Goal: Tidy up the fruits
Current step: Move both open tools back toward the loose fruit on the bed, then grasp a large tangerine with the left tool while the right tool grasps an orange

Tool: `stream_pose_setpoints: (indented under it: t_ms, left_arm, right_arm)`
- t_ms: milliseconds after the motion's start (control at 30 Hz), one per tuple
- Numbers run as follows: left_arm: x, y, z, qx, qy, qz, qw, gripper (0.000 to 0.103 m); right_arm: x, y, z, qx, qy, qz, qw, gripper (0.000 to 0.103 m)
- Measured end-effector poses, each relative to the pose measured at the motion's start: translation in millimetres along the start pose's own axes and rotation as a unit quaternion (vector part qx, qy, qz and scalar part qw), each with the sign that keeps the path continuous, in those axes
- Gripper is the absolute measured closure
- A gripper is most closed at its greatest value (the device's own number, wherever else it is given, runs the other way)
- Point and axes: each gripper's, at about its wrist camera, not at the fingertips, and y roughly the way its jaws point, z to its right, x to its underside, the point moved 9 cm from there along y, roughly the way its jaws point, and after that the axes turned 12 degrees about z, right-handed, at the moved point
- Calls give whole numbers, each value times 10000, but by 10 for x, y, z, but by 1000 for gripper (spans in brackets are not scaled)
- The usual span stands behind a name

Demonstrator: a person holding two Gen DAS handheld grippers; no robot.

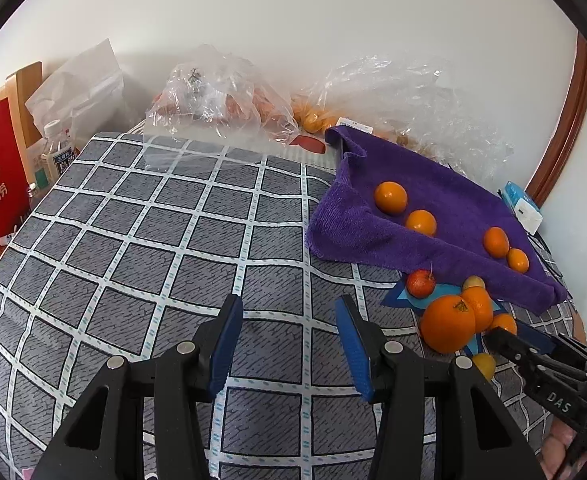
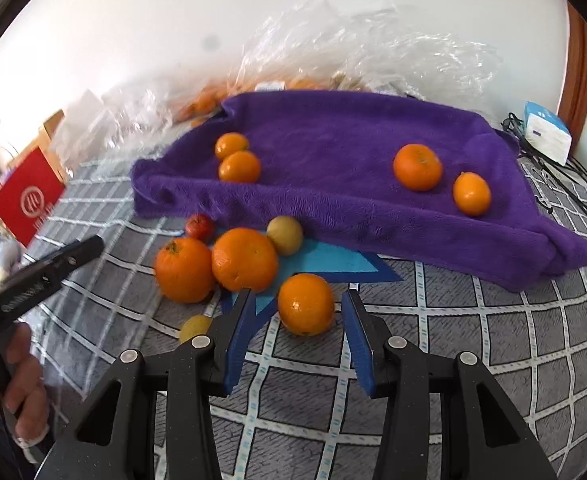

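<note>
Surface: a bench covered by a grey checked cloth, with clear plastic bags of more fruit along the wall.
Purple towel: draped over something raised at the back right; four small oranges rest on it in two pairs, one pair at and one at.
Loose fruit: a cluster on the cloth below the towel's front edge, partly over a blue star-shaped mat. It comprises two large oranges touching each other, a small red fruit, a yellow-green fruit and a yellow fruit.
Target orange: apart from the cluster, on the cloth, nearest the right tool.
Right hand-held gripper: jaws apart, one finger on each side of the target orange, neither pad clearly touching it.
Left hand-held gripper: jaws apart and empty, over bare cloth to the left of the cluster.
Likely step: closing on the target orange to move it onto the towel.
Risk, roll-out: the orange is round and sits toward the fingertips; an off-centre closure could squeeze it forward out of the pads.
Risk, collision: the left finger is just beside the large oranges and the yellow fruit; a sideways shift could scatter them.
Risk, placement: the towel slopes forward, so fruit set near its edge may roll off.
</note>
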Motion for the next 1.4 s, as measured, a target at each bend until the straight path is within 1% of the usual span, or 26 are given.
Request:
stream_pose_setpoints:
  t_ms: [67, 167, 267, 333, 367, 433, 500, 567, 633, 800, 900, 933, 1000, 1033, 1133, 1233, 1267, 1333, 1400]
  left_arm:
    - [6, 13, 4, 20, -29, -26, 10000, 57]
    - [10, 3, 20, 92, -50, -15, 9999, 57]
    - [24, -24, 137, 299, 121, -59, 9995, 57]
    - [47, -59, 285, 590, 141, -213, 9979, 57]
    - [54, -84, 378, 776, 82, -267, 9966, 57]
    - [55, -105, 536, 988, 30, -294, 9947, 57]
    - [63, -80, 701, 1143, 38, -407, 9926, 51]
    - [70, -55, 863, 1348, -4, -496, 9896, 51]
    - [83, -18, 966, 1405, 62, -519, 9887, 46]
    - [252, 142, 1127, 1182, 403, -794, 9890, 46]
    - [291, 198, 1125, 943, 464, -761, 9915, 47]
    - [295, 213, 1116, 910, 396, -753, 9922, 48]
    - [292, 231, 1104, 917, 276, -749, 9926, 60]
    - [283, 235, 1106, 912, 268, -747, 9927, 62]
    - [256, 226, 1085, 908, 313, -814, 9920, 63]
    - [180, 159, 938, 816, 332, -711, 9936, 63]
    - [158, 126, 859, 679, 370, -658, 9948, 63]
    - [123, 49, 670, 267, 447, -542, 9972, 63]
    - [125, 16, 563, 212, 388, -512, 9977, 63]
  right_arm:
    - [32, 79, 12, 47, -4, -99, 9999, 73]
    - [16, 49, 86, -26, 138, 31, 9999, 73]
    - [4, -86, 278, 23, 306, 176, 9994, 73]
    - [11, -159, 425, 151, 275, 257, 9992, 73]
    - [19, -186, 515, 279, 226, 292, 9989, 73]
    - [54, -232, 701, 545, 184, 294, 9979, 73]
    - [92, -260, 847, 584, 387, 274, 9972, 73]
    - [119, -279, 921, 505, 584, 285, 9966, 73]
    - [117, -281, 965, 469, 606, 330, 9965, 73]
    - [54, -257, 1035, 425, 720, 414, 9956, 73]
    - [101, -218, 1040, 435, 716, 305, 9960, 73]
    - [98, -227, 1033, 446, 707, 333, 9959, 73]
    - [108, -225, 1023, 476, 666, 327, 9961, 73]
    - [111, -218, 1021, 471, 658, 308, 9962, 73]
    - [123, -198, 1046, 422, 717, 260, 9962, 73]
    - [126, -198, 1059, 469, 712, 259, 9960, 73]
    - [127, -202, 1051, 474, 688, 267, 9961, 73]
    - [130, -199, 1046, 467, 669, 262, 9963, 73]
    - [137, -189, 1046, 475, 675, 241, 9963, 73]
